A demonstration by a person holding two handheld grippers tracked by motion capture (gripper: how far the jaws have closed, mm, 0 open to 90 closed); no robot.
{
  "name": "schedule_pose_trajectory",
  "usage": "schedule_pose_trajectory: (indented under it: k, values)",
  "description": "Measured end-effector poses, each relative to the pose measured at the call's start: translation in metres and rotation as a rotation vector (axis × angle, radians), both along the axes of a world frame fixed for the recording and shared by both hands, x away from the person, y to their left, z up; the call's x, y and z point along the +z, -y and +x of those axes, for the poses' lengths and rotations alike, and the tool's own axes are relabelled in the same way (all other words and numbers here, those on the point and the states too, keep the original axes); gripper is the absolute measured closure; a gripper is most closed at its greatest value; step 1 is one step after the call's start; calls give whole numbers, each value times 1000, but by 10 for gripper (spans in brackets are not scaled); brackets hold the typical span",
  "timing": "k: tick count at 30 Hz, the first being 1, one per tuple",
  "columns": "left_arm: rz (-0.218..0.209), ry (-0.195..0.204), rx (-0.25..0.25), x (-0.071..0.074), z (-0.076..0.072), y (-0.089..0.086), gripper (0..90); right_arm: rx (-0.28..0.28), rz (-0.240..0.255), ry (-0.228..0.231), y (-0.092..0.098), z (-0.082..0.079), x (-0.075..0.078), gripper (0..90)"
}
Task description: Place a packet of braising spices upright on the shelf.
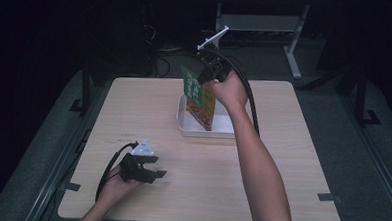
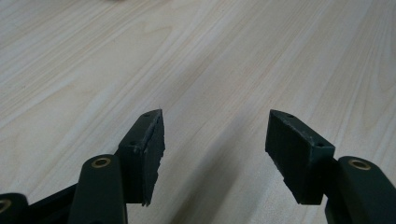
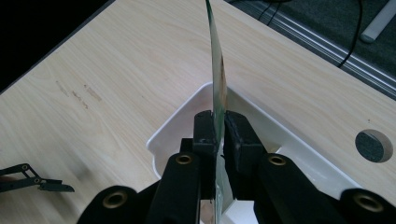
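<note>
Holding a flat food packet on edge over a white tray, the right hand-held gripper has its jaws set against the packet's two faces near its upper end. In the right gripper view the packet runs as a thin blade between the pads; a sliver of gap shows beside one pad, so the pinch looks light.

Risk: a packet held this loosely could swing or slide out and land askew on the tray's rim or out on the desk rather than inside. A hurried release while it leans would have the same effect, and its lower corner may catch the tray wall.

The packet is thin, stiff-looking and glossy, green at the top with a reddish-brown dish printed below.

The left hand-held gripper rests low at the desk's near left, jaws spread and empty.
</note>
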State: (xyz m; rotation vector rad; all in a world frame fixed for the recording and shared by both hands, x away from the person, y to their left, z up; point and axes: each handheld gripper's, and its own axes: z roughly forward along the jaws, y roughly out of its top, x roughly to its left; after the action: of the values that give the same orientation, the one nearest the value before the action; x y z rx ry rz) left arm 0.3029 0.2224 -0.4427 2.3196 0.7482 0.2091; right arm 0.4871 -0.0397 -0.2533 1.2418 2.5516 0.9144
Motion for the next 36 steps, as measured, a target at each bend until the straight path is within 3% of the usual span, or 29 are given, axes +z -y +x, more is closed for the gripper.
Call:
schedule_pose_trajectory:
  k: [6,13,15,17,36]
  values:
    - [-1,-2,1,0,0,0,373,7,-22,-6,0,0,-5,888]
    - [-3,2,2,1,0,-1,373,12,-26,-5,-1,-1,-5,891]
    - [-4,3,3,1,0,-1,373,9,-28,-2,-1,-1,-4,879]
    - [-4,2,3,1,0,-1,370,4,-19,2,1,-2,-4,811]
    - [-9,9,14,1,0,-1,358,4,46,13,29,-17,-8,631]
